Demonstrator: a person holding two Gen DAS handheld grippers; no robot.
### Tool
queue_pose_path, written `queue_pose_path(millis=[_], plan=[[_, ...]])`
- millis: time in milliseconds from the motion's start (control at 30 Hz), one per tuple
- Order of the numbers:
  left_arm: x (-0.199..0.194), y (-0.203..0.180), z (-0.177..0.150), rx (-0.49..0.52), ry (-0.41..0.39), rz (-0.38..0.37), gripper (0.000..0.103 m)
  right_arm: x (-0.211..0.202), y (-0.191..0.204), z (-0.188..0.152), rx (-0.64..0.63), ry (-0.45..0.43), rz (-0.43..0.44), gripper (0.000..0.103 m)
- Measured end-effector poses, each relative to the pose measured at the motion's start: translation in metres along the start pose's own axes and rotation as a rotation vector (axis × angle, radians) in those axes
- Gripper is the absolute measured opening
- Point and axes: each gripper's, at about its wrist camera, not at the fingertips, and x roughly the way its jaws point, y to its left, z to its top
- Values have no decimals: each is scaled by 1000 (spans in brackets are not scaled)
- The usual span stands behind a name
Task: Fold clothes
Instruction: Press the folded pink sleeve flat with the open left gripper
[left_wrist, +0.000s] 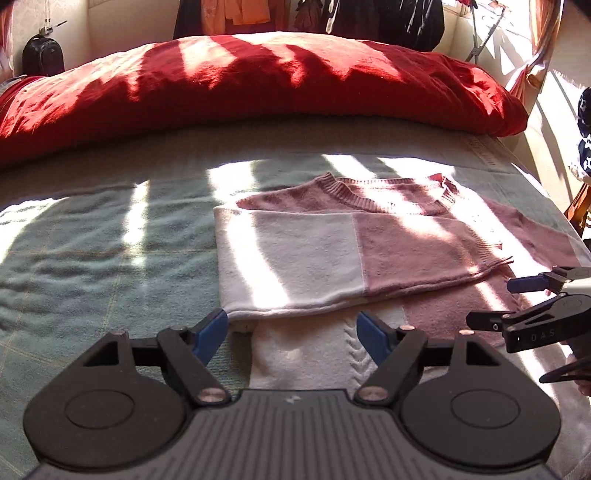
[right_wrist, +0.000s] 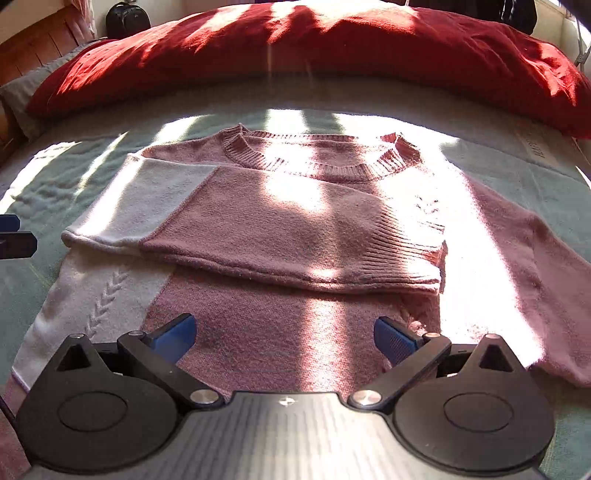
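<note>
A pink and white knitted sweater lies flat on the bed, collar toward the far side. Its white-and-pink sleeve is folded across the chest. The other sleeve lies stretched out to the right. My left gripper hovers open over the white lower left part of the sweater, nothing between its blue pads. My right gripper stands open above the pink lower body, empty too. It also shows at the right edge of the left wrist view.
A green blanket covers the bed under the sweater. A bulky red duvet lies across the far side. A black bag and hanging clothes stand behind it. The bed's edge runs along the right.
</note>
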Motion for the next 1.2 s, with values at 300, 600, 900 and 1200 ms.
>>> queue_pose_path(millis=[300, 600, 900, 1200], plan=[[57, -121, 43, 135, 2, -290, 78, -44, -30, -78, 4, 52, 50, 103], [132, -195, 57, 228, 87, -404, 78, -35, -29, -88, -54, 65, 33, 103], [135, -214, 64, 256, 140, -465, 86, -39, -24, -101, -124, 24, 20, 103], [102, -180, 53, 237, 123, -379, 86, -40, -26, -104, -126, 0, 11, 103]])
